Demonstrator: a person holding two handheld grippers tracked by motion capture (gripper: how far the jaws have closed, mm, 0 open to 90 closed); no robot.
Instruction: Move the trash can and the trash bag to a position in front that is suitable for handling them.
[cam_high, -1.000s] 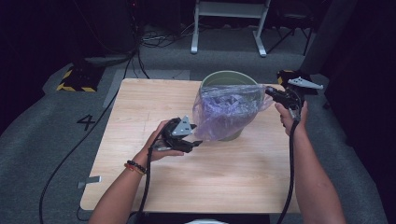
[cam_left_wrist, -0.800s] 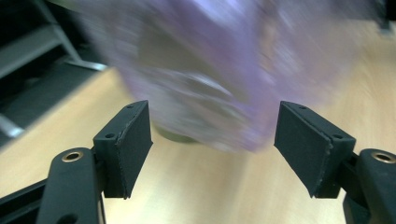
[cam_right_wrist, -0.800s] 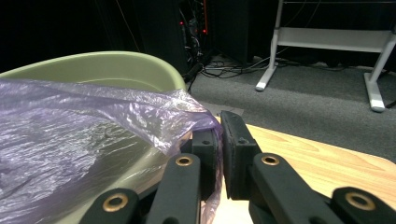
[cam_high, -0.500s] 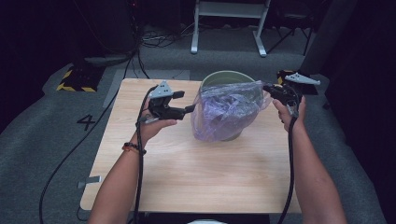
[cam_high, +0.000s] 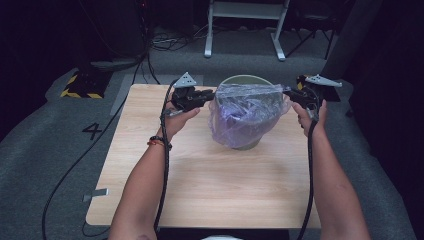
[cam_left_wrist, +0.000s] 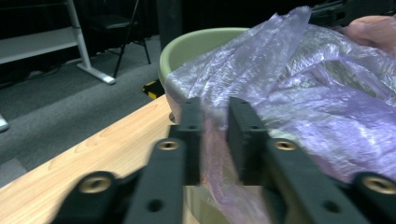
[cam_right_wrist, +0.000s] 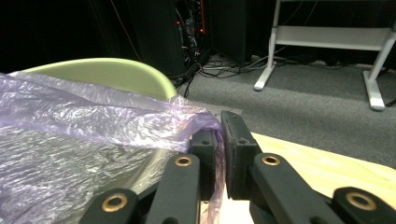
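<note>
- Left tool sits at the left rim of the bin; its jaws have just been closing and, in the left gripper view, they are pinched on a fold of the purple plastic bag, film caught between the pads.
- Right tool is at the right rim, jaws clamped tight on the bag's edge; the right gripper view has film bunched right at the pads.
- So both tools grip the bag, one each side, mouth stretched across between them.
- The bag is draped over and around the pale green bin, which stands upright on the counter, toward the far middle.
- Bag mouth looks taut across the top at the near side; the far rim of the bin is bare green, not covered.
- Judgement: lining the bin is partway done. The bag is on the bin and held at two points, but its edge is not yet folded over the whole rim.
- Left to do, likely: pull the edge over the far rim, seat it down all round, release both sides.
- Can't tell how far the bag reaches inside the bin.
</note>
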